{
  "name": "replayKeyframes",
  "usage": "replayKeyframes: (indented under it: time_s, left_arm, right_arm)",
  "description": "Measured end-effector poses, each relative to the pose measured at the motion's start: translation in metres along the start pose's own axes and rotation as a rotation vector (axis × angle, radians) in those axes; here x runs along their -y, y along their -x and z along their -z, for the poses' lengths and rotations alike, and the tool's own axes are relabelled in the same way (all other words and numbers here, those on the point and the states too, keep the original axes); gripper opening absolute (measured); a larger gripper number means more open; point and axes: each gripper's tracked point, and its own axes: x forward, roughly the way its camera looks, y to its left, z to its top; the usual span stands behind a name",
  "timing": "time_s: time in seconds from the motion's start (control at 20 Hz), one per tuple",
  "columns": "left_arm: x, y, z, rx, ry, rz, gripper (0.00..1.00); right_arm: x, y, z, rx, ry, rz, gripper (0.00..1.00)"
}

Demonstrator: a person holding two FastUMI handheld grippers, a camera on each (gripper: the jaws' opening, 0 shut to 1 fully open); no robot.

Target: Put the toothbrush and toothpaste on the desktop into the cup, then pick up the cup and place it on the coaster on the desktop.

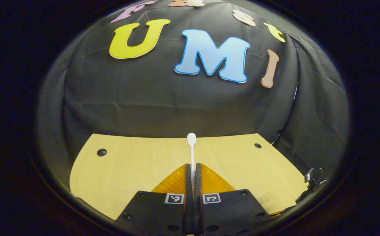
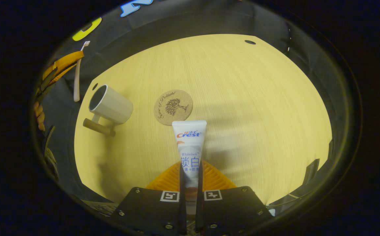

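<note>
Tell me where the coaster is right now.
In the right gripper view, the coaster lies flat on the desktop, just right of the cup and just beyond the far end of the held toothpaste.

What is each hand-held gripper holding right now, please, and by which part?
The left hand-held gripper pinches the toothbrush by its handle; the right hand-held gripper clamps the toothpaste near its lower end.

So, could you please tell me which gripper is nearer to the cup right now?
Left, it seems. The left gripper, holding the toothbrush, hovers just beside the cup; the right gripper, holding toothpaste, is farther back.
</note>
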Motion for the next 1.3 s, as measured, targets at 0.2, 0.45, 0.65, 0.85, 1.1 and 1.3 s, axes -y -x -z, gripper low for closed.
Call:
replayKeyframes:
  time_s: [0.2, 0.45, 0.65, 0.85, 1.1, 1.3]
  left_arm:
    - [-0.013, -0.022, 0.028, -0.032, 0.021, -0.03, 0.07]
    - [-0.018, -0.028, 0.055, -0.038, 0.014, -0.055, 0.07]
    - [-0.018, -0.023, 0.068, -0.057, -0.003, -0.062, 0.07]
    - [-0.015, -0.013, 0.073, -0.074, -0.006, -0.052, 0.14]
    - [-0.015, 0.006, 0.082, -0.104, -0.014, -0.049, 0.15]
    - [-0.019, 0.027, 0.09, -0.12, -0.016, -0.045, 0.15]
  right_arm:
    - [0.005, -0.001, 0.002, -0.014, 0.005, 0.014, 0.13]
    - [0.007, 0.003, 0.004, -0.015, 0.01, 0.014, 0.13]
    - [0.003, 0.011, -0.011, 0.02, 0.009, 0.0, 0.12]
    - [-0.012, 0.026, -0.042, 0.088, 0.016, -0.03, 0.12]
    - [-0.043, 0.044, -0.094, 0.198, 0.047, -0.08, 0.12]
    - [-0.089, 0.052, -0.146, 0.294, 0.07, -0.149, 0.15]
